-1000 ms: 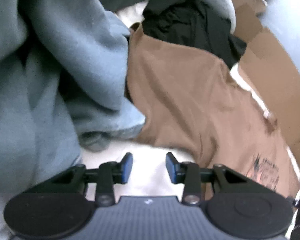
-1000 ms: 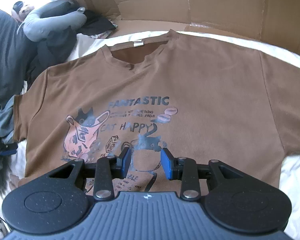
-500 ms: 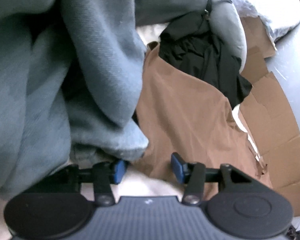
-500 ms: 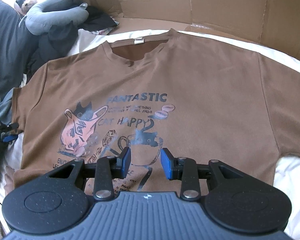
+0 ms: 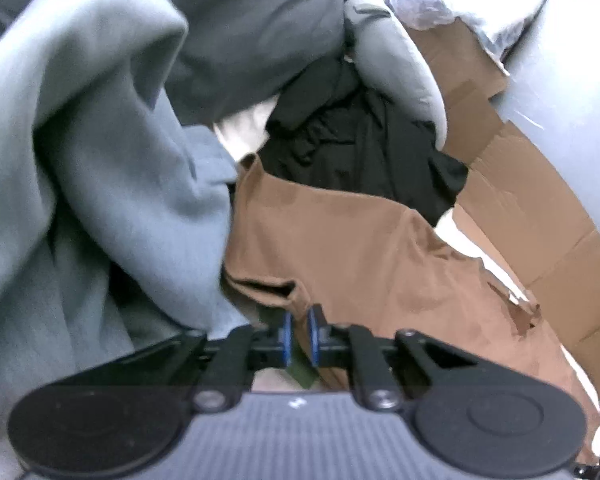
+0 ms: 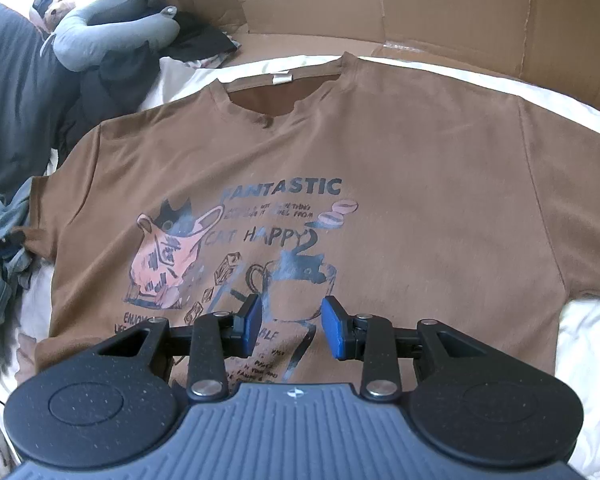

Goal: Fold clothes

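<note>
Closing on the brown T-shirt sleeve hem, the left tool pinches; the right tool hovers open over its print.

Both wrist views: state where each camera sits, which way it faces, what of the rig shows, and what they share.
Left wrist: on the left gripper, angled down at the sleeve hem of the brown T-shirt beside grey-blue clothes; its jaws are closing on the hem.
Right wrist: on the right gripper, angled down at the shirt's printed front; jaws open, empty.
Shared: the brown T-shirt, the grey neck pillow, the cardboard.
</note>
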The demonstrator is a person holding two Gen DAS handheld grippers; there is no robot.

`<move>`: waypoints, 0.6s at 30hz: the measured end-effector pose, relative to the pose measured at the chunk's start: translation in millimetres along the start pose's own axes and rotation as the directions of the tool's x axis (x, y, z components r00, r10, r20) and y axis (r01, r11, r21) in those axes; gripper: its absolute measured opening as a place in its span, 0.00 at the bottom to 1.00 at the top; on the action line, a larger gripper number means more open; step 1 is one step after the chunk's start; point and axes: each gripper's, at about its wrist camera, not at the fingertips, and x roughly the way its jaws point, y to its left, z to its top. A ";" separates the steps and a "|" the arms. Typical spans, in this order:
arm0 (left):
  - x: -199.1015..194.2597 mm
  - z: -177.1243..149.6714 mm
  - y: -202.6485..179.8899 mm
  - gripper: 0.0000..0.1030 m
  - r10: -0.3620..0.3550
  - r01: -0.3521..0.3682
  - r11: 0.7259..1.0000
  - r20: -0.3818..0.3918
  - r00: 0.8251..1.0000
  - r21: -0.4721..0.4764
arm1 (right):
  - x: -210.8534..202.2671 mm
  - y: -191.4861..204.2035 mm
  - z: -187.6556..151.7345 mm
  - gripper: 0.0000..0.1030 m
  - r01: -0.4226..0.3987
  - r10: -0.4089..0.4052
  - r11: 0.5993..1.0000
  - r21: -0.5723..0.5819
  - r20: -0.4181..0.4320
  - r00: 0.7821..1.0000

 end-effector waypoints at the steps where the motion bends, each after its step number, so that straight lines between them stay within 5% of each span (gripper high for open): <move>1: -1.5 2.9 -0.8 0.08 0.009 -0.009 1.000 0.005 1.000 0.007 | -0.2 0.0 -0.7 0.39 0.001 -0.001 1.000 0.001 0.000 1.000; 8: 5.2 -1.6 15.6 0.07 0.129 -0.128 0.991 -0.050 0.990 0.028 | 1.3 -2.6 -2.9 0.39 0.003 -0.003 1.000 0.019 -0.001 1.000; 18: 6.8 -6.9 17.6 0.07 0.172 -0.167 0.985 -0.120 0.978 0.050 | 3.4 -1.7 0.2 0.39 -0.002 0.002 1.000 0.013 0.003 1.000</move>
